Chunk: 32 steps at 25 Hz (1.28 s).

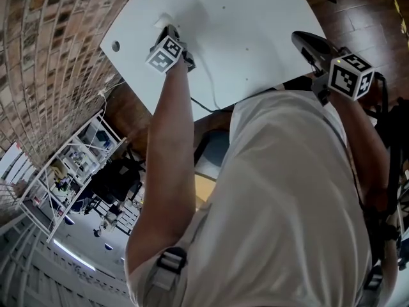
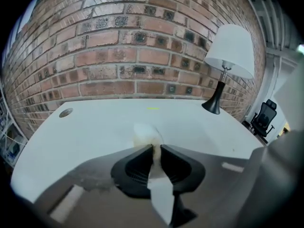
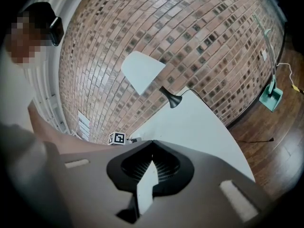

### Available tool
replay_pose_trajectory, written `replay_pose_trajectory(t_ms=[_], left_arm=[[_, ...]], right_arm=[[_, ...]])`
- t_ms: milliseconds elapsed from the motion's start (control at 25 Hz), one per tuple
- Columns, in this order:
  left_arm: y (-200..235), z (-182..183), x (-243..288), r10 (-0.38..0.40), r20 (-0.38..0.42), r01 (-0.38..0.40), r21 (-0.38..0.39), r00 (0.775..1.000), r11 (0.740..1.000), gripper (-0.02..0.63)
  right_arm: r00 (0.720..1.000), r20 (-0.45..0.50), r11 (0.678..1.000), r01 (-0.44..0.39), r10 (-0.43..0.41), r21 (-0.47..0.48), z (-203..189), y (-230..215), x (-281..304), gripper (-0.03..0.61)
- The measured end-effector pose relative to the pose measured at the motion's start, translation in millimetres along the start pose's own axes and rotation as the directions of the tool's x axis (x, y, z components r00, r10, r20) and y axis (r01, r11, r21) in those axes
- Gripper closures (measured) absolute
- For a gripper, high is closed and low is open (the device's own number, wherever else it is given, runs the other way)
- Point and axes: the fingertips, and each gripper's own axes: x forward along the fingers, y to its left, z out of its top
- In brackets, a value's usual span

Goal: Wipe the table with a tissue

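A crumpled white tissue (image 2: 146, 135) lies on the white table (image 2: 95, 127) and runs back between the jaws of my left gripper (image 2: 156, 147), which is shut on it. In the head view the same tissue (image 1: 162, 22) shows just beyond the left gripper (image 1: 170, 31), near the far left part of the table (image 1: 243, 31). My right gripper (image 1: 308, 44) hangs over the table's right edge, away from the tissue. In the right gripper view its jaws (image 3: 152, 142) meet at the tips with nothing between them.
A black lamp with a white shade (image 2: 229, 51) stands at the table's right end by the brick wall (image 2: 118, 51). A round cable hole (image 2: 66, 112) sits at the left end. An office chair (image 2: 262, 120) and a metal rack (image 1: 70, 165) stand on the floor.
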Motion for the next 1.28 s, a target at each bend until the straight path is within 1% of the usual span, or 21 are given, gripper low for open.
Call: replay_pose_trajectory(t_ms=[160,280,480,600,680,840,920,1000,1040,1080,1120,1160,1200,1280], left_arm=[[-18.8,0.5,1.2,-0.016,-0.002,0.016,0.028,1.000,0.999,0.557],[-25.6,-2.3,0.3,-0.035,-0.013,0.035,0.003,0.999,0.999,0.558],[-42.2,-10.0,-5.8,-0.094,-0.020,0.094,-0.022,0.995,0.995,0.558],[-56.8,-19.5,-9.3,-0.139,-0.029,0.137,-0.067,0.990,0.988,0.558],[-68.3,-26.2,-12.9,-0.176,-0.031,0.171,-0.115,0.984,0.979,0.558],[-94.6,-36.7,-17.4,-0.255,-0.034,0.240,-0.229,0.966,0.943,0.558],[-110.6,-40.7,-18.9,-0.313,-0.043,0.288,-0.290,0.949,0.913,0.558],[-126.0,-42.2,-22.7,-0.373,-0.034,0.339,-0.351,0.927,0.873,0.557],[-132.3,-41.1,-25.4,-0.397,-0.019,0.363,-0.366,0.918,0.857,0.557],[-136.5,-38.2,-28.1,-0.412,0.000,0.383,-0.370,0.911,0.847,0.555],[-137.7,-33.8,-30.5,-0.417,0.023,0.396,-0.365,0.909,0.843,0.555],[-135.5,-28.3,-32.4,-0.411,0.045,0.399,-0.355,0.911,0.846,0.555],[-130.5,-22.7,-33.8,-0.393,0.062,0.390,-0.339,0.917,0.856,0.555],[-117.1,-15.3,-35.4,-0.339,0.067,0.343,-0.291,0.938,0.893,0.555]], right_arm=[[1.000,0.003,1.000,-0.002,0.002,0.006,2.8,-0.9,1.5,0.571],[1.000,0.005,1.000,-0.006,0.006,0.012,2.6,0.7,3.7,0.571],[1.000,0.008,1.000,-0.021,0.021,0.006,5.5,6.4,7.9,0.571],[1.000,0.010,1.000,-0.021,0.021,0.007,5.3,6.9,6.5,0.571],[1.000,0.015,1.000,-0.022,0.022,0.013,4.6,6.9,4.8,0.571],[0.999,0.021,0.999,-0.030,0.030,0.020,2.8,7.3,3.0,0.571],[0.999,0.027,0.999,-0.031,0.030,0.025,2.9,6.8,0.9,0.571],[0.999,0.037,0.999,-0.033,0.032,0.031,3.9,6.4,-2.9,0.571],[0.999,0.041,0.999,-0.034,0.033,0.033,4.3,5.9,-5.4,0.571],[0.998,0.045,0.999,-0.035,0.033,0.035,4.7,5.2,-7.8,0.571],[0.998,0.047,0.999,-0.035,0.034,0.036,5.3,4.3,-9.8,0.571],[0.998,0.050,0.999,-0.036,0.034,0.037,6.0,3.4,-11.3,0.571],[0.998,0.053,0.999,-0.037,0.035,0.038,6.8,2.7,-12.4,0.571],[0.998,0.059,0.998,-0.040,0.037,0.039,7.4,1.8,-14.8,0.571]])
